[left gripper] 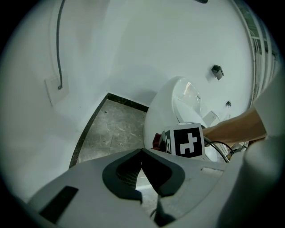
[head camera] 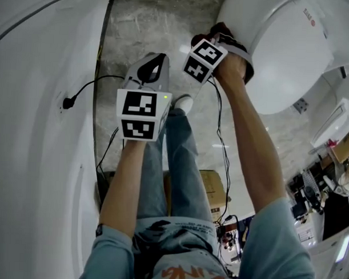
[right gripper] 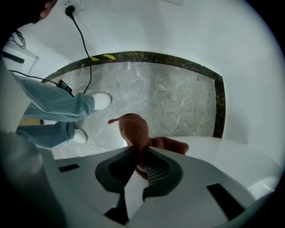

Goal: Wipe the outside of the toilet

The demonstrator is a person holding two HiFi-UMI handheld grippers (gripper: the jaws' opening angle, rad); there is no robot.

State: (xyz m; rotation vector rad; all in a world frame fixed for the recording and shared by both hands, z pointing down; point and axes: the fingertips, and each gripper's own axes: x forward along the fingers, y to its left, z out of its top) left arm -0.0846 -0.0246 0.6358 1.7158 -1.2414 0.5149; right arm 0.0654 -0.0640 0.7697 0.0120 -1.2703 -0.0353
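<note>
Head view and both gripper views. The right gripper [right gripper: 138, 149] was clenched on a red-brown cloth [right gripper: 133, 129]; its dark fingers [right gripper: 156, 171] pinched the cloth's lower part, and the rest bunched up above the tips. The cloth lay against the lower outer wall of the white toilet [head camera: 286, 54], at the upper right of the head view. The right hand [head camera: 233, 66] and forearm reached up to that spot, with the marker cube [head camera: 204, 58] just left of the hand.

The left gripper [left gripper: 141, 152] was held apart from the toilet, over the grey marbled floor [right gripper: 169, 98] and to the left of the right gripper. Its fingers [left gripper: 120, 171] met at the tips and grasped nothing. In the left gripper view the toilet's rounded bowl stood ahead and to the right, with the right gripper's cube in front of it.

A white wall [head camera: 37, 131] bordered the floor on the left, and a black cable [head camera: 88, 84] ran from a plug on it. The person's jeans [head camera: 182, 165] and a white shoe [head camera: 184, 102] showed below the two grippers. A cardboard box [head camera: 214, 192] sat on the floor near the legs.
</note>
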